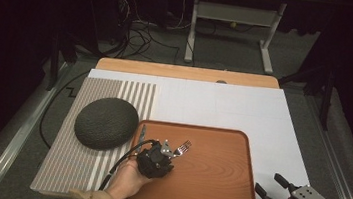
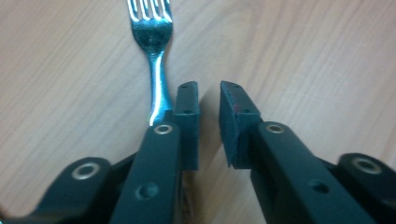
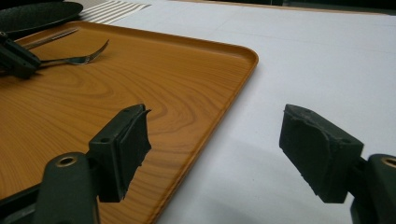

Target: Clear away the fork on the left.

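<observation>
Picking up the fork looks like the job, and it is not done yet.

White bench (image 1: 244, 107) carries everything, with no print on it. The wooden tray (image 1: 215, 184) lies under the left fingers, its right rim just below the right fingers. A striped mat (image 1: 135, 92) and a dark round dome (image 1: 106, 121) sit well to the left of the left fingers, both untouched.

Right gripper (image 1: 268, 183) hovers at the tray's right edge, fingers (image 3: 122, 149) spread wide and empty, well apart from the fork.

Left gripper (image 1: 170, 155) is low over the tray. Its fingers (image 2: 187, 116) are drawn nearly together with a narrow gap and nothing between them.

Fork (image 2: 156, 56) lies flat on the tray, tines ahead of the left fingers. Its handle runs along the outside of the left-hand finger, not in the gap, so I judge there is no grip. Left to do: re-aim, clamp the handle, lift.

A thin second utensil (image 1: 142, 132) lies at the tray's left rim, behind the left gripper.

No brands, labels or readable writing.
</observation>
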Motion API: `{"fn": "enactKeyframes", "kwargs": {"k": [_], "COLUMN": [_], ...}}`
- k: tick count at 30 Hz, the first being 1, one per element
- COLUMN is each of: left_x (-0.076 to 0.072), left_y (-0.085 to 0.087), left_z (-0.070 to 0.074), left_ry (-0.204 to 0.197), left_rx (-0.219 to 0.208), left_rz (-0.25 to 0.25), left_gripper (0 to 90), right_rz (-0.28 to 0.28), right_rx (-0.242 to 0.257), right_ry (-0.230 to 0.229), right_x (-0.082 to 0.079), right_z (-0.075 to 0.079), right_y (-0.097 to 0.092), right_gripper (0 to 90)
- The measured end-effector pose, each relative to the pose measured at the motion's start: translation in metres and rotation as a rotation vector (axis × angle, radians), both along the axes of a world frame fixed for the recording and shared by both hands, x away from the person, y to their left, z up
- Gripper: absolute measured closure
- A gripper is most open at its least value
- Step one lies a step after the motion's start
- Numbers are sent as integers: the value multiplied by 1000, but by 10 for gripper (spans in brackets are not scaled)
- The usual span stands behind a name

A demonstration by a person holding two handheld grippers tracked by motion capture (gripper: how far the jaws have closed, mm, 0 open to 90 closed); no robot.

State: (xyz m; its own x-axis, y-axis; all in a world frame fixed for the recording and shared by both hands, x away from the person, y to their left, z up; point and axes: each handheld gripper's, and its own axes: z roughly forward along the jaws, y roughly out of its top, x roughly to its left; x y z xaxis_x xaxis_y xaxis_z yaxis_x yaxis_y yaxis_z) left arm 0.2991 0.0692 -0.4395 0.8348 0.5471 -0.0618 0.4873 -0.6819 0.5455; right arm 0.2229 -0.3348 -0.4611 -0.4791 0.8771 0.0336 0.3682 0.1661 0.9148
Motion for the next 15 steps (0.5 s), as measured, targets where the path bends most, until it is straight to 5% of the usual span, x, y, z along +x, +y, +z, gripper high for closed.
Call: {"fn": "enactKeyframes", "kwargs": {"k": [6,15], "left_x": [1,10], "left_y": [-6,-7], "left_z": [-3,-7], "left_ry": [15,7], "left_rx": [17,46], "left_rz": [-20,19], "left_gripper": [769,772], "right_rz": [1,2], "right_rx": [-1,-1], "right_ry": [2,4], "right_x": [0,0], "right_z": [0,0], "right_y": [0,0], "right_gripper": [247,247]}}
